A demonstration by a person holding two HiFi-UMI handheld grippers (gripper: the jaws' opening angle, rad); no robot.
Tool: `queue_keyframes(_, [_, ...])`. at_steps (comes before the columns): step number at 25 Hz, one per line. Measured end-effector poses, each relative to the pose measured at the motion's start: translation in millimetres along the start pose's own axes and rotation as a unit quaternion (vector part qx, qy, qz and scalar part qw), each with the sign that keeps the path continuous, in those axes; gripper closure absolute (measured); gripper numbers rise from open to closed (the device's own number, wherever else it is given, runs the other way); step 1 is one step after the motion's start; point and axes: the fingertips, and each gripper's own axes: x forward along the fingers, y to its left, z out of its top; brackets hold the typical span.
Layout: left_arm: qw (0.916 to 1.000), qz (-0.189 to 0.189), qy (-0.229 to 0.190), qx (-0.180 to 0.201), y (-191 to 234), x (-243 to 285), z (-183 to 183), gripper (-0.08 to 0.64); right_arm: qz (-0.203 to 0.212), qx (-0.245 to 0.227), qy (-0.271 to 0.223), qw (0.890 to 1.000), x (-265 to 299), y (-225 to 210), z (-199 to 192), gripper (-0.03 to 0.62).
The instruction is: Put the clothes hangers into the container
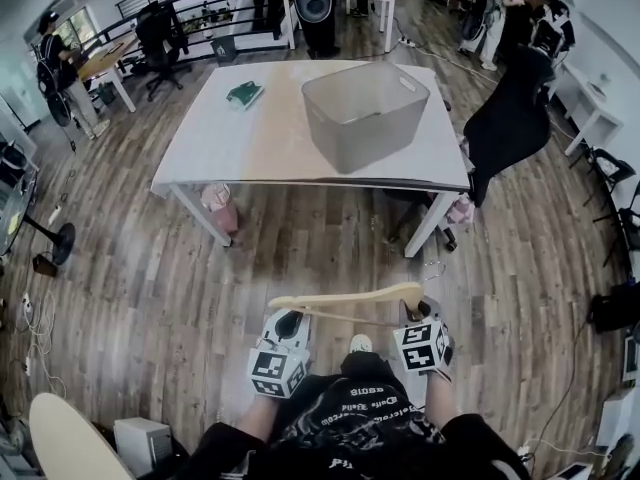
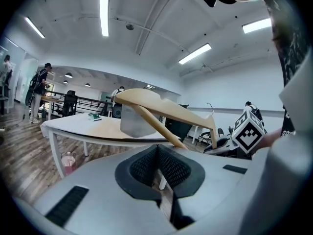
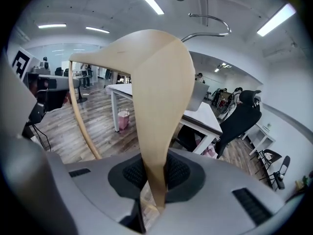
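Observation:
A pale wooden clothes hanger [image 1: 345, 296] with a metal hook [image 3: 208, 26] hangs level over the floor, just in front of my lap. My right gripper [image 1: 413, 313] is shut on the hanger's right arm end [image 3: 156, 92], which rises out from between the black pads [image 3: 178, 173]. My left gripper [image 1: 288, 326] sits below the hanger's left end; its jaws [image 2: 157, 148] are shut, with nothing between the pads, and the hanger [image 2: 166, 109] runs just beyond them. The grey translucent container [image 1: 365, 113] stands on the white table [image 1: 260, 138] ahead.
A small green item [image 1: 245, 93] lies on the table's far left. A black office chair [image 1: 510, 118] stands at the table's right end, and a pink object [image 1: 220, 200] sits under its left leg. Wooden floor lies between me and the table. People stand far back.

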Motion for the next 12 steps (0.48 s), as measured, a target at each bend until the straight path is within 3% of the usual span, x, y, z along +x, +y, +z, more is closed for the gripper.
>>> queue_keyframes(12, [0.9993, 0.035, -0.012, -0.001, -16, 122, 22, 0.540, 0.036, -0.006, 0.008, 0.999, 86, -101, 22, 0.529])
